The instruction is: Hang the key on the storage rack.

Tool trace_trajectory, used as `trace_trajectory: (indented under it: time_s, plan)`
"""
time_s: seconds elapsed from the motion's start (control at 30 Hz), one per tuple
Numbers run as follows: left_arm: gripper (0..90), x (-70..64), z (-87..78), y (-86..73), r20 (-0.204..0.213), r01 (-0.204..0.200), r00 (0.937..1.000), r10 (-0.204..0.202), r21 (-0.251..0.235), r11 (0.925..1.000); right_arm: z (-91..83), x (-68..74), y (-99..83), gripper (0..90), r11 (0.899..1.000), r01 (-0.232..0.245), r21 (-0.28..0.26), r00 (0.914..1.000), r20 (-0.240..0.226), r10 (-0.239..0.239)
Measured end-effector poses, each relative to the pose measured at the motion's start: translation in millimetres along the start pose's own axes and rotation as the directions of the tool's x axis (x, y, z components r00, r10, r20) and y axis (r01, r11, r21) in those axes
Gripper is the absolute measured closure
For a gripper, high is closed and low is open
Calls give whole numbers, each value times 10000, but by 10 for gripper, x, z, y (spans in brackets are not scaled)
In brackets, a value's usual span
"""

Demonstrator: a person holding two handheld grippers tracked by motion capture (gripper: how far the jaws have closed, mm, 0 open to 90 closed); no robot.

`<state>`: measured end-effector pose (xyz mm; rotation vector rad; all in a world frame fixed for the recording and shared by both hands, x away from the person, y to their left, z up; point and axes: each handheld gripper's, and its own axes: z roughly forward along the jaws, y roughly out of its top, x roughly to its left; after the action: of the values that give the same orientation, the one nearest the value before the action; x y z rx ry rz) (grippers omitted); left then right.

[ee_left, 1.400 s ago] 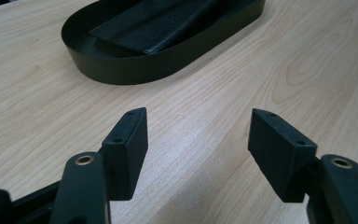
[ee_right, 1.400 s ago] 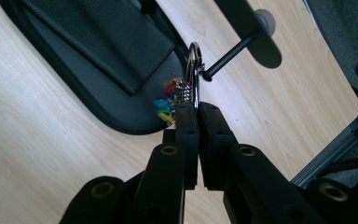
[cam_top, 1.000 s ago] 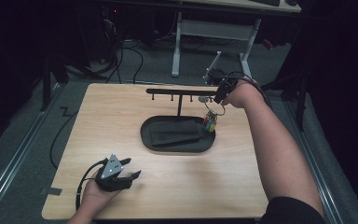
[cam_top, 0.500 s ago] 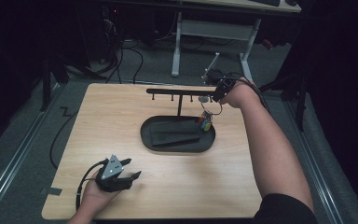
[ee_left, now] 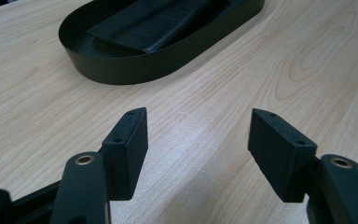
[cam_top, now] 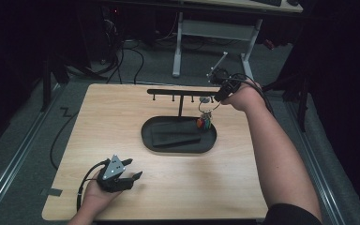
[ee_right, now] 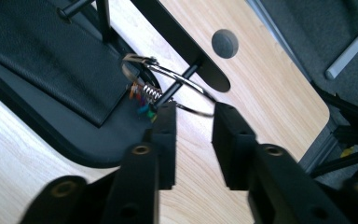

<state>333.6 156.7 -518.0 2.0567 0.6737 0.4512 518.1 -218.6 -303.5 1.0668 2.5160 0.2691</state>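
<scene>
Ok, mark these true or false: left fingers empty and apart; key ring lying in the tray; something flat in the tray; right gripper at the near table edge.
1. The left gripper's fingers stand apart, nothing between them. True.
2. The metal key ring with coloured tags lies flat in the black oval tray. False: it hangs at the black peg rack.
3. A flat black pad lies in the tray. True.
4. The right gripper is at the near edge. False: it is far right, at the rack.

Right tongs (cam_top: 217, 96) at key ring (cam_top: 206, 112) on black rack (cam_top: 180, 92), left tongs (cam_top: 130, 174) resting on table (cam_top: 103, 122)
</scene>
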Motion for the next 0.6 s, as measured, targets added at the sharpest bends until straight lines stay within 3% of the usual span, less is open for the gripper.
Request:
trace_trajectory:
  time_s: [0.27,0.37,0.6]
  plan:
    - [361,-2,-2,-7,-37,116,9999,-116,43,9999,-22,39,-368,474,9901,-1104,-866,9938,-217,1089]
    - [358,-8,-1,-12,-61,156,9999,-156,21,9999,4,82,-534,411,9849,-1291,-1151,9915,-319,1263]
    - [337,-18,19,-29,-66,167,9998,-167,72,9998,134,234,-934,371,9722,-1534,-1770,9878,-536,1461]
